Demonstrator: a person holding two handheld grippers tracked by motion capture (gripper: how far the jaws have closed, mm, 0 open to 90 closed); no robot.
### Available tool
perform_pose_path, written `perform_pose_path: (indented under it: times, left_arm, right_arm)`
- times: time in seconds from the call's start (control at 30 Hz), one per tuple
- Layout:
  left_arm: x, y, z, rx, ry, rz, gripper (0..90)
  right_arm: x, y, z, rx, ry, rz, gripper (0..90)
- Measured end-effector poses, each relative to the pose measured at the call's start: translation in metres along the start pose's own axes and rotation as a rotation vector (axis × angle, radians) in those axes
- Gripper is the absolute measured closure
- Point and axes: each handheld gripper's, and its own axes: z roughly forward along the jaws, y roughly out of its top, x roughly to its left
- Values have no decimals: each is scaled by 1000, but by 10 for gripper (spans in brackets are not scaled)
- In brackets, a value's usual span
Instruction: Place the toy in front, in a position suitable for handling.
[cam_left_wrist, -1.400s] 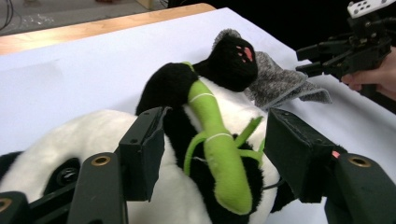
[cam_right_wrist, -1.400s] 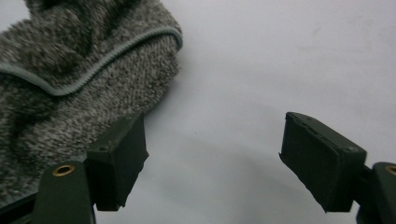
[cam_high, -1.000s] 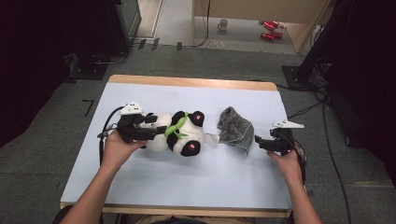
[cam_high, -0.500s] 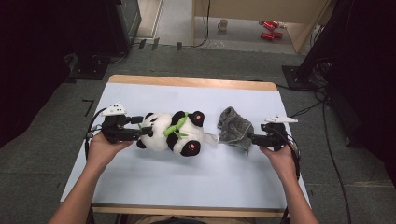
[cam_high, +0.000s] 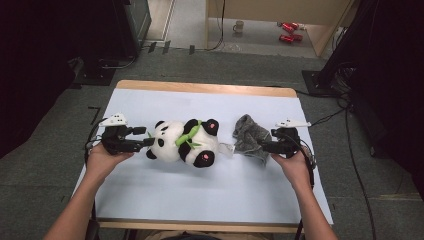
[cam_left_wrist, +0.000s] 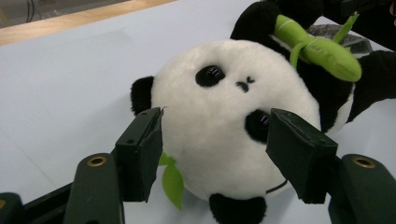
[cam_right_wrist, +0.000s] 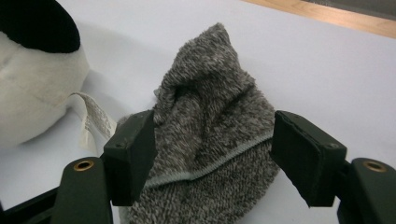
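A plush panda (cam_high: 182, 142) holding a green bamboo stalk lies on its back mid-table, head to the left. My left gripper (cam_high: 145, 137) sits at its head, open. In the left gripper view the jaws (cam_left_wrist: 219, 149) straddle the panda's white face (cam_left_wrist: 224, 112) without squeezing it. To the panda's right lies a crumpled grey knitted sock (cam_high: 248, 139). My right gripper (cam_high: 263, 145) is at the sock's right edge, open. In the right gripper view the sock (cam_right_wrist: 210, 107) lies between the wide-apart jaws (cam_right_wrist: 212, 149), with the panda's body (cam_right_wrist: 32, 88) and its white label at left.
The pale blue table top (cam_high: 200, 200) has a wooden far edge (cam_high: 205, 88). Bare surface lies in front of and behind the toys. On the floor beyond stand a mug (cam_high: 239, 25) and red items (cam_high: 286, 32). Cables trail at both sides.
My left gripper has drawn back to the left, from beside the panda's body to its head. My right gripper has slid left until its jaws reach the sock.
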Motion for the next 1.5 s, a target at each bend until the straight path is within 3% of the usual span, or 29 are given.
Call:
perform_pose_path:
  times: [0.13, 0.43, 0.57, 0.8, 0.97, 1.03, 1.13, 1.23, 1.33, 1.5]
  left_arm:
    - [9, -6, 0, -5, -11, -17, 372]
    - [25, -15, 12, 11, -47, -1, 393]
    - [26, -19, 20, 33, -83, 29, 387]
    - [29, -23, 26, 23, -111, 15, 373]
    - [24, -25, 29, 1, -82, 42, 387]
    - [23, -25, 29, 6, -80, 37, 388]
    - [20, -28, 31, 10, -94, 15, 389]
    - [18, -29, 31, 6, -83, 28, 389]
    - [21, -32, 32, -4, -105, -9, 388]
    - [24, -32, 36, -14, -116, -29, 389]
  right_arm:
    - [4, 2, 3, -4, 2, -8, 305]
    - [13, 9, 13, -2, 27, -12, 310]
    - [19, 12, 18, -3, 41, -18, 310]
    - [25, 11, 30, 10, 49, -25, 310]
    - [24, 5, 39, 44, 48, -20, 310]
    - [21, 2, 44, 80, 59, -9, 313]
    - [20, 0, 48, 92, 58, -10, 324]
    - [21, -1, 51, 88, 46, -34, 330]
    - [19, -6, 54, 84, 25, -71, 336]
    - [12, -11, 58, 96, 34, -44, 336]
